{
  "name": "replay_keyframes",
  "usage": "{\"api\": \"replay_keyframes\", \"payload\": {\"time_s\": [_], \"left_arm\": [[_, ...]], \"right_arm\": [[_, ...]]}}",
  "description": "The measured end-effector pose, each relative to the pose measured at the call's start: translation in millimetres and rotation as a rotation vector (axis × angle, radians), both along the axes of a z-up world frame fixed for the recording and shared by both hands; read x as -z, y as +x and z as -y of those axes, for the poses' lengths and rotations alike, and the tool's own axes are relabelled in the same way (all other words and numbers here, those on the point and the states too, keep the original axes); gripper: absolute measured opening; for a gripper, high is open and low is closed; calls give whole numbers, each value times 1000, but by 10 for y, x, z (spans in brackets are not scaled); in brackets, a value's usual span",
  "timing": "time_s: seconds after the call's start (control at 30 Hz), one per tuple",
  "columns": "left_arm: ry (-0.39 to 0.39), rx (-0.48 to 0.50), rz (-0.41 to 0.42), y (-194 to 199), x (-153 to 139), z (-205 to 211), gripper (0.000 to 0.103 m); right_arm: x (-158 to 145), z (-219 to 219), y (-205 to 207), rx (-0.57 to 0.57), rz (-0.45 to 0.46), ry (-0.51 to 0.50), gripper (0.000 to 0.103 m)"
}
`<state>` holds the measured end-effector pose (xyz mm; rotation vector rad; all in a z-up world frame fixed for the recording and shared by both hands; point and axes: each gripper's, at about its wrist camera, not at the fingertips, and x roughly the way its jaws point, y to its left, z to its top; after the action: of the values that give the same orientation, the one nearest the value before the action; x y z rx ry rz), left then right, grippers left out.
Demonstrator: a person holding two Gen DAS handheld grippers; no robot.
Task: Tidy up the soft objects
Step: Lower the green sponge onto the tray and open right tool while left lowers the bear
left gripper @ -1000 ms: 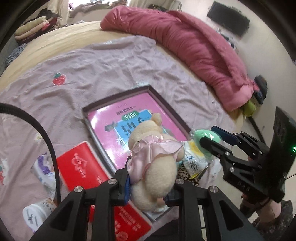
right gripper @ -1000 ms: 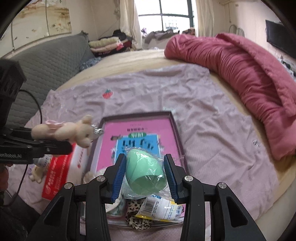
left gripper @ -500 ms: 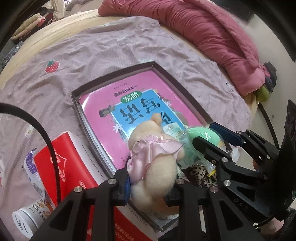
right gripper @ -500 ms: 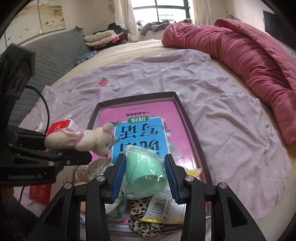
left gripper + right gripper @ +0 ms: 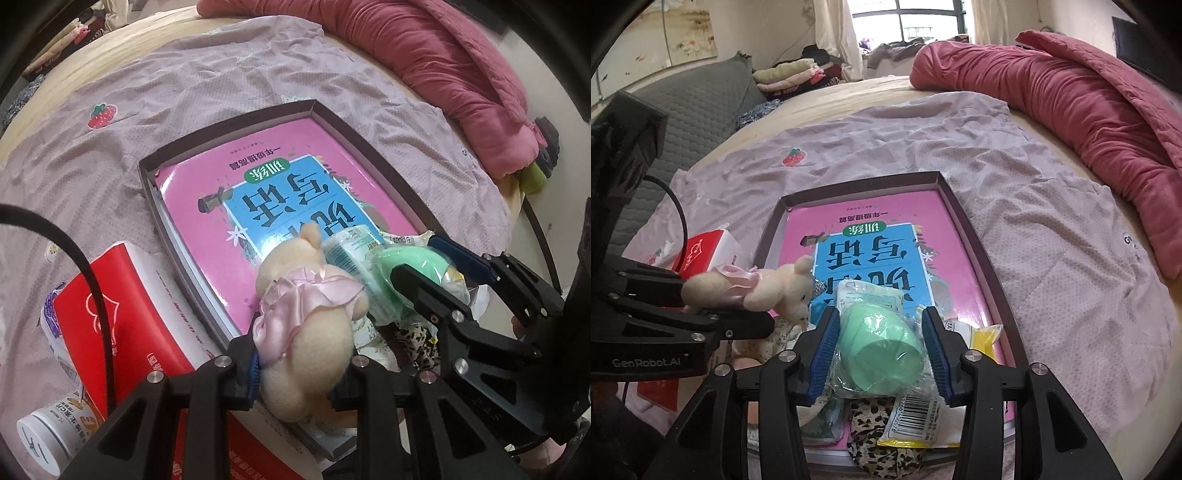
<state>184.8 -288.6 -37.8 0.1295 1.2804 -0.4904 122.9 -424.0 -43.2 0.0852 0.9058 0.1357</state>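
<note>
Both grippers lower over tray. Left gripper: clamped on bear, pending placement. Right gripper: jaws just widening, freeing sponge onto pile.

A dark shallow cardboard tray lies on the pale purple sheet. A big pink book lies in the tray. A red and white box sits left of the tray. A rolled red blanket lies far right.
</note>
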Motion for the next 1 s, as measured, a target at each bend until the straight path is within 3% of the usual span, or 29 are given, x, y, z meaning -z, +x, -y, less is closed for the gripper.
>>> {"api": "replay_keyframes", "payload": {"time_s": [0.13,0.37,0.67,0.87,1.0], "left_arm": [[12,5,-4,5,22,27,27],[46,29,-20,9,67,83,29],[71,50,-30,-2,75,119,45],[39,43,-40,-14,21,74,56],[39,39,-40,-32,0,50,57]], "right_arm": [[-25,-4,-47,2,24,-15,62],[-122,10,-147,26,45,-68,68],[-202,48,-213,42,65,-61,71],[-278,93,-265,62,82,-72,72],[-302,122,-307,76,85,-69,73]]}}
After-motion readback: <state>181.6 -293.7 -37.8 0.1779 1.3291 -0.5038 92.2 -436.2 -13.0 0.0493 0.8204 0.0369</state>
